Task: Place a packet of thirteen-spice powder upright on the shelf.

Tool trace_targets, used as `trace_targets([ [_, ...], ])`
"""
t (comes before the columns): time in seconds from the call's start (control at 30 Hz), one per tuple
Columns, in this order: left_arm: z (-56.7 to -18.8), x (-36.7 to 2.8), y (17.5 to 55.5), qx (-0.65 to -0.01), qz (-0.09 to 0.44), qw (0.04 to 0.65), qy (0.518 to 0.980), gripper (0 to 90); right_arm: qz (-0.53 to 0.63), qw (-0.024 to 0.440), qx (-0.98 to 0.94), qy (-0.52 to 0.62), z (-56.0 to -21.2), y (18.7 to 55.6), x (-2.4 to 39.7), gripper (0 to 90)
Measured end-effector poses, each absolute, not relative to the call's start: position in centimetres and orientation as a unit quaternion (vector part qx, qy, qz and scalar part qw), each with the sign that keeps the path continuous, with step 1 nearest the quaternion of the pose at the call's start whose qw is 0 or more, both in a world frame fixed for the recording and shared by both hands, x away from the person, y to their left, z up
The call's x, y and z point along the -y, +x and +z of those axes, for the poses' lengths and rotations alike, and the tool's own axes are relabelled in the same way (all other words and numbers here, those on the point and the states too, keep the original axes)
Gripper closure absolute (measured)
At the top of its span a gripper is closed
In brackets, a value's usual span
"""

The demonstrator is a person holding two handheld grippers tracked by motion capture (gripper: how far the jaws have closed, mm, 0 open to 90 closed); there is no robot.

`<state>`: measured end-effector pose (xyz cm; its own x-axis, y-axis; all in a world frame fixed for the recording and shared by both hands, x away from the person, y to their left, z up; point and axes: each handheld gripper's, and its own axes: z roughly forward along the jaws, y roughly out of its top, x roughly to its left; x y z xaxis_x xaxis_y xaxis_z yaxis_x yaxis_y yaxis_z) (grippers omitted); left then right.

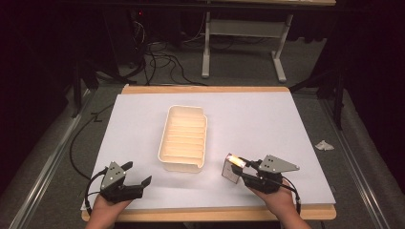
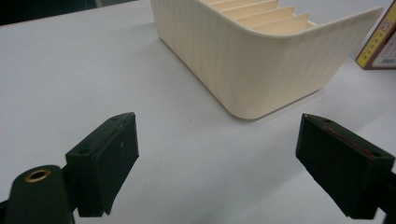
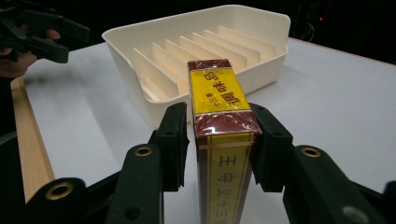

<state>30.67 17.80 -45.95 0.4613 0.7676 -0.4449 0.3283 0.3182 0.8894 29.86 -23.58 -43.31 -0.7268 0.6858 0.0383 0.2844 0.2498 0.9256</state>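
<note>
Right gripper view: right hand-held gripper (image 3: 219, 140) clamps the maroon-and-yellow box (image 3: 219, 102) upright, just near-right of the slotted tray (image 3: 261, 65). Left hand-held gripper (image 1: 128, 180) idles wide open (empty). Likely advice: align box edge-on with a slot before lowering.

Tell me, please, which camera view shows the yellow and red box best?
The right gripper view: the box stands close between the right gripper jaws, print readable. The high view shows it small and glary beside the cream tray. The left gripper view catches one corner.
</note>
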Motion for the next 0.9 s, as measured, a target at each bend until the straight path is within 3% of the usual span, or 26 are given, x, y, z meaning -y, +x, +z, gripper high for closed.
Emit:
trace_targets([
  [0.27, -45.94, -17.80, 30.66, -0.490, 0.170, 0.647, 0.559, 13.8, 0.522, 0.190, -0.768, 0.319, -43.29, 29.88, 23.64, 66.9],
  [0.9, -45.89, -17.90, 30.72, -0.492, 0.171, 0.649, 0.555, 13.9, 0.521, 0.189, -0.769, 0.319, -42.98, 30.16, 23.95, 68.2],
])
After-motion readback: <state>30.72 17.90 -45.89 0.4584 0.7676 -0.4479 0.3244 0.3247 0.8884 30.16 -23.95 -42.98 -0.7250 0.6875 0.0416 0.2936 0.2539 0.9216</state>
